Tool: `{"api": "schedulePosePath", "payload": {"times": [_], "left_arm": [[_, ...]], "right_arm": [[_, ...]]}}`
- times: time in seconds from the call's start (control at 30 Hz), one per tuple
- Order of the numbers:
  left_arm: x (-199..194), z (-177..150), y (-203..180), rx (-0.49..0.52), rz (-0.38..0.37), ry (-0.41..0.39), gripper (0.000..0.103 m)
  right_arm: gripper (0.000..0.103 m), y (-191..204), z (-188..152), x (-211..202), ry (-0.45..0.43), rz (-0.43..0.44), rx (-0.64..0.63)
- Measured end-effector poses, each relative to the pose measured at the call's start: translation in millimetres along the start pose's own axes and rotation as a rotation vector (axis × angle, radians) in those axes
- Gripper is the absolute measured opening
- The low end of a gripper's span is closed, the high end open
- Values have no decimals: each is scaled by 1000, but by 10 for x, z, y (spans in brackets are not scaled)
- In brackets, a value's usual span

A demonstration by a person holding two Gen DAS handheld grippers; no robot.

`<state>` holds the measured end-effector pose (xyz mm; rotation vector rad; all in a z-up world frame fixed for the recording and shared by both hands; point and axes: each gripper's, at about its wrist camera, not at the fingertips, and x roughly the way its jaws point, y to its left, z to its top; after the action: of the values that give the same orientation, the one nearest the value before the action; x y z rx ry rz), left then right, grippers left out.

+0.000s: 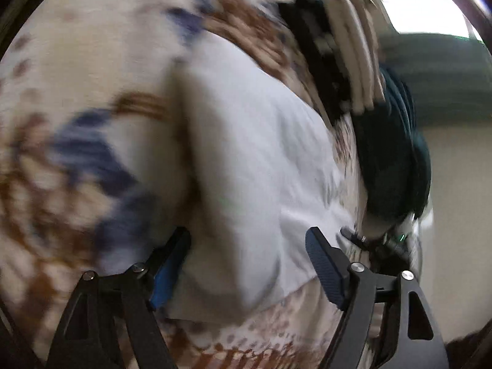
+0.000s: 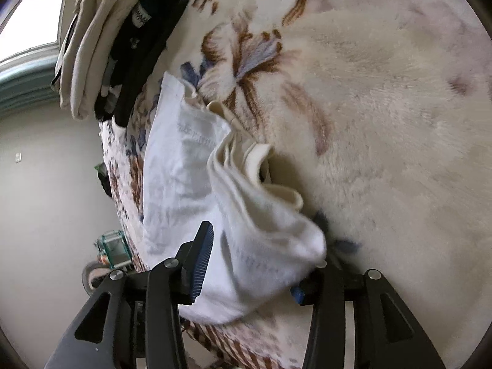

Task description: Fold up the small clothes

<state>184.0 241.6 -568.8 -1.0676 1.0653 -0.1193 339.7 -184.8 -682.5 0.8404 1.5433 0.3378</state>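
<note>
Daylight comes from a blown-out window [image 2: 30,15] at the far edge of both views, leaving soft shadows under the white garment [image 2: 190,169]. The left wrist view is heavily motion-blurred (the blanket [image 1: 77,107] pattern smears); the right is mostly sharp, both bowed and dark-rimmed by the fisheye.

No text, brand, number or sign could be read in either view. In the right wrist view a small pale label [image 2: 140,15] sat on a dark garment [image 2: 144,46] in the folded stack; it carried dark marks, but they were too small and tilted to make out. Faint grey marks showed through the white cloth [image 2: 181,160] lying on the blanket, too washed out to read as letters. The left wrist view was blurred throughout, and nothing written could be told there.
</note>
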Motion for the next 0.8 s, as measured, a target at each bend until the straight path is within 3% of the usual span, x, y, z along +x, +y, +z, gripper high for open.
{"api": "schedulePosePath", "payload": {"times": [0.07,0.13,0.27,0.4,0.43,0.57,0.7,0.73,0.77,0.8], "left_arm": [[-31,-37,-125,-14,-95,-5,67],[-86,-86,-138,-45,-131,-12,68],[-46,-183,245,-178,2,47,66],[-114,-103,134,-134,48,32,69],[-91,-62,100,-123,47,26,75],[125,110,58,-132,33,-14,76],[233,201,-68,-83,44,-76,74],[207,180,-77,-65,43,-92,71],[191,174,-101,-45,44,-110,56],[194,197,-118,-30,51,-111,28]], "right_arm": [[46,15,-41,-44,9,-18,-20],[46,17,-83,-92,20,-33,-33],[46,1,-117,-180,25,-53,-31],[46,-16,-100,-186,26,-66,-25],[46,-16,-90,-159,28,-72,-31],[55,-44,-25,56,30,-49,-42],[56,-80,36,228,-17,63,-12],[56,-68,52,269,-38,107,-4],[58,-55,62,292,-50,127,2],[57,-34,72,334,-60,153,4]]}}
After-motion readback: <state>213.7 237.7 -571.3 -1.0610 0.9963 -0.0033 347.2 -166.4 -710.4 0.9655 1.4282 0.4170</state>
